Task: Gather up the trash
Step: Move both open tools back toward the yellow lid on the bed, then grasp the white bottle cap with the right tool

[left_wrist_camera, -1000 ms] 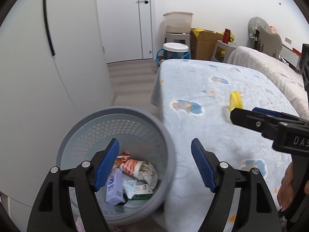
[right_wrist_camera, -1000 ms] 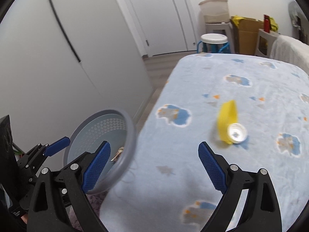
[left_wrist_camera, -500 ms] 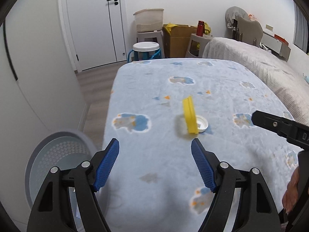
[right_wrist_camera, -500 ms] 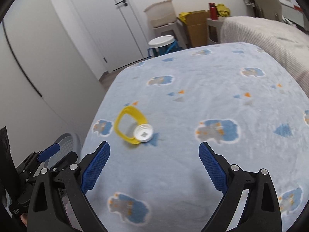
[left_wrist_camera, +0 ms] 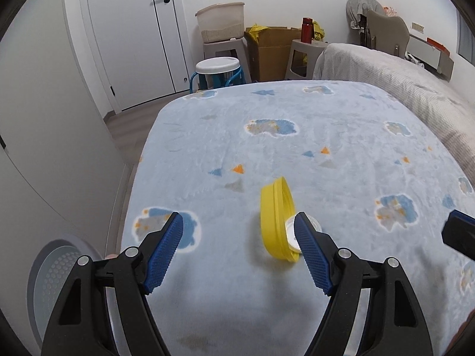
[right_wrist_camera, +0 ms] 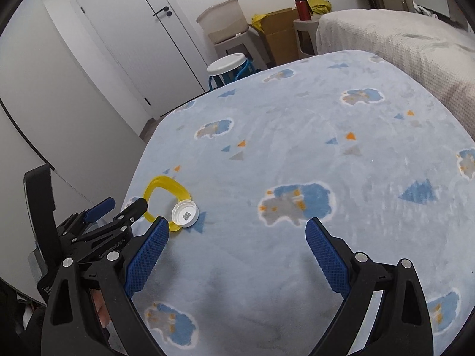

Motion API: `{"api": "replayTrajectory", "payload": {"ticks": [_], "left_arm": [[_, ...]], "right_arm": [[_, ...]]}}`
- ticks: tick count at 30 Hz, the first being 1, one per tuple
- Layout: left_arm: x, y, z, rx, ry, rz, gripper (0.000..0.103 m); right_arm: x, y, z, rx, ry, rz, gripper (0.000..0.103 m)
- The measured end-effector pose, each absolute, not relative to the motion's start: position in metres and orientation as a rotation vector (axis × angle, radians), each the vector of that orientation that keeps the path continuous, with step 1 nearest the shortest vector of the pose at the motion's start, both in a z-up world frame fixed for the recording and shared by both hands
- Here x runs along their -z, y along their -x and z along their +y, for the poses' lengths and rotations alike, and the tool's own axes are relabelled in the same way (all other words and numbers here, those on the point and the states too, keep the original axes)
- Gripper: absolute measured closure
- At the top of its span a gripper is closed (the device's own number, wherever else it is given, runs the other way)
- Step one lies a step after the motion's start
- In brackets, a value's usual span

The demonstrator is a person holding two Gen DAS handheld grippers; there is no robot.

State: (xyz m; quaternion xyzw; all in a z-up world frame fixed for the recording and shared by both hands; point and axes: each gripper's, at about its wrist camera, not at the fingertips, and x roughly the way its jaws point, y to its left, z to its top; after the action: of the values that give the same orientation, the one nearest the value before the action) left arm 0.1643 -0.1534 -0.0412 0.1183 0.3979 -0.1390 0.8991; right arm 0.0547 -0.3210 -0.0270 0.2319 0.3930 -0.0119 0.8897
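A yellow plastic ring (left_wrist_camera: 274,219) stands on edge on the light blue blanket (left_wrist_camera: 297,148), with a white bottle cap (left_wrist_camera: 289,231) leaning against it. Both also show in the right wrist view, the ring (right_wrist_camera: 154,191) and the cap (right_wrist_camera: 185,213). My left gripper (left_wrist_camera: 239,250) is open and empty, its right finger just in front of the cap. My right gripper (right_wrist_camera: 234,256) is open and empty, to the right of the ring. The grey perforated trash bin (left_wrist_camera: 49,279) sits on the floor at lower left.
White wardrobe doors and a door (left_wrist_camera: 130,38) lie to the left and back. A white-topped stool (left_wrist_camera: 218,66), storage box, cardboard box (left_wrist_camera: 271,50) and red bottle stand beyond the bed. A second bed (left_wrist_camera: 400,77) lies to the right.
My left gripper has swung away from the trash bin and come close to the yellow ring and cap. My right gripper has moved right, so the ring now sits at its left.
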Motion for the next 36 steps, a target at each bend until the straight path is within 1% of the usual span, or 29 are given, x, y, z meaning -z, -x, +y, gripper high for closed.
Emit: {"api": "replayTrajectory", "payload": {"ticks": [5, 14, 31, 34, 36], "left_arm": [[0.053, -0.178, -0.149, 0.256, -0.243, 0.843, 0.029], [0.069, -0.19, -0.116, 0.19, -0.186, 0.885, 0.029], [0.057, -0.168, -0.077, 0.206, -0.151, 0.859, 0.029], [0.057, -0.166, -0.074, 0.209, -0.15, 0.858, 0.029], [0.057, -0.165, -0.073, 0.208, -0.151, 0.858, 0.029]], "right_arm": [[0.036, -0.065, -0.31, -0.002, -0.449, 0.839, 0.011], [0.049, -0.085, -0.283, -0.036, -0.366, 0.875, 0.011], [0.076, -0.123, -0.239, -0.027, -0.207, 0.942, 0.012], [0.081, -0.131, -0.233, -0.013, -0.176, 0.965, 0.017], [0.085, -0.136, -0.23, -0.003, -0.158, 0.983, 0.023]]}}
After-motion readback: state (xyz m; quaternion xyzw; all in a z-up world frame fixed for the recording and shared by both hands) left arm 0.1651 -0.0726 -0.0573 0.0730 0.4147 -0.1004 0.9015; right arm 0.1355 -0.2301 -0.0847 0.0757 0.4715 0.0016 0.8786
